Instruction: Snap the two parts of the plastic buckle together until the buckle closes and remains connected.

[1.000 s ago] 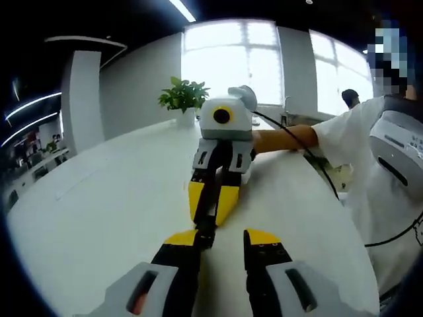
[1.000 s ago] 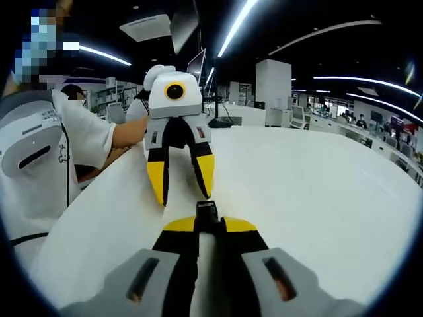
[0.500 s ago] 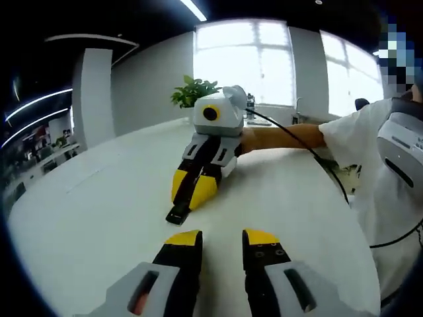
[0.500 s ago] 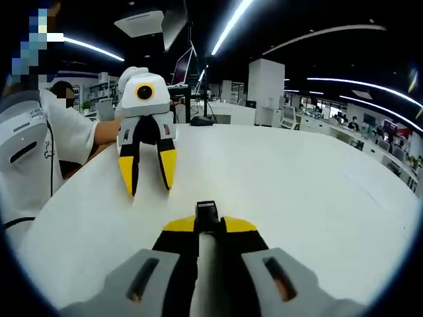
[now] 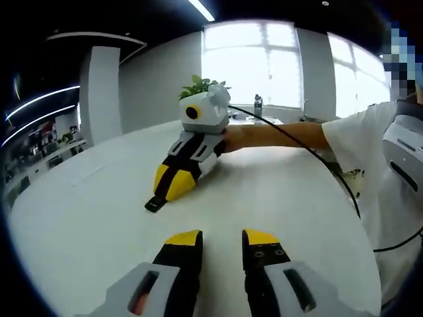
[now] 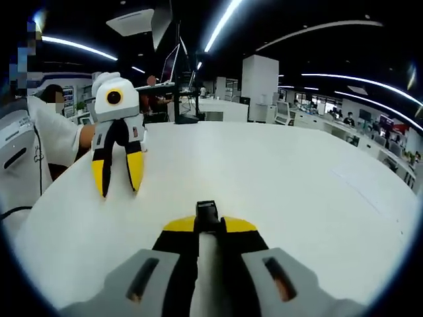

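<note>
L tongs [image 5: 221, 239] backed off; R tongs [image 6: 206, 221] grip buckle [image 6: 206, 210]

A white round table [image 5: 86, 218] stretches ahead of the tongs, with a potted plant [image 5: 201, 84] and a bottle [image 5: 258, 105] standing on its far edge by the window.

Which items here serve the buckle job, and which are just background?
Job: black buckle, shut in the right claw; open left claw.
Background: white table, potted plant, bottle by the window.
</note>
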### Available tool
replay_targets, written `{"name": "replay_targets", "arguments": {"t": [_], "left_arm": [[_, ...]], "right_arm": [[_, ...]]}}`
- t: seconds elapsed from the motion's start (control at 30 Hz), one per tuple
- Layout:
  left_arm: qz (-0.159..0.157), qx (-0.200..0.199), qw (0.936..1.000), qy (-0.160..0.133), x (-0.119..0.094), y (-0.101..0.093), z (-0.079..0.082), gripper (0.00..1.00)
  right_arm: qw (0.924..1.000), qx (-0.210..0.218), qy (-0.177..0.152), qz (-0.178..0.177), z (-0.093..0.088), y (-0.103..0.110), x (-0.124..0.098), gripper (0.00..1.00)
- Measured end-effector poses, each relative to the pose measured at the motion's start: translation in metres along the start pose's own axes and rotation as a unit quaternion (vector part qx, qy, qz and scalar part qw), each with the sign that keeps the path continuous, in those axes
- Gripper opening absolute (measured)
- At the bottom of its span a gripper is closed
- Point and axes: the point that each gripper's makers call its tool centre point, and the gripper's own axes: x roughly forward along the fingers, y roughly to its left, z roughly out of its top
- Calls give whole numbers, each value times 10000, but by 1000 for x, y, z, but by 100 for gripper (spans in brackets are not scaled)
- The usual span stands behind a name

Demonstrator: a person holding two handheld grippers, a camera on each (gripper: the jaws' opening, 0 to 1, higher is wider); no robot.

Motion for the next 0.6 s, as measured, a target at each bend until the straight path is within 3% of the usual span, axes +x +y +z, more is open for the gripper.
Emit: {"name": "replay_targets", "arguments": {"t": [0.17,0.3,0.6], "left_arm": [[31,-42,10000,-50,0,1,1,23],[43,-67,9999,-92,0,1,2,23],[201,-108,9994,-246,-6,2,10,24]], "right_arm": [[10000,19,-93,-2,2,2,1,12],[9990,62,-430,-58,15,3,-4,13],[9977,91,-618,-277,26,6,-21,17]]}}
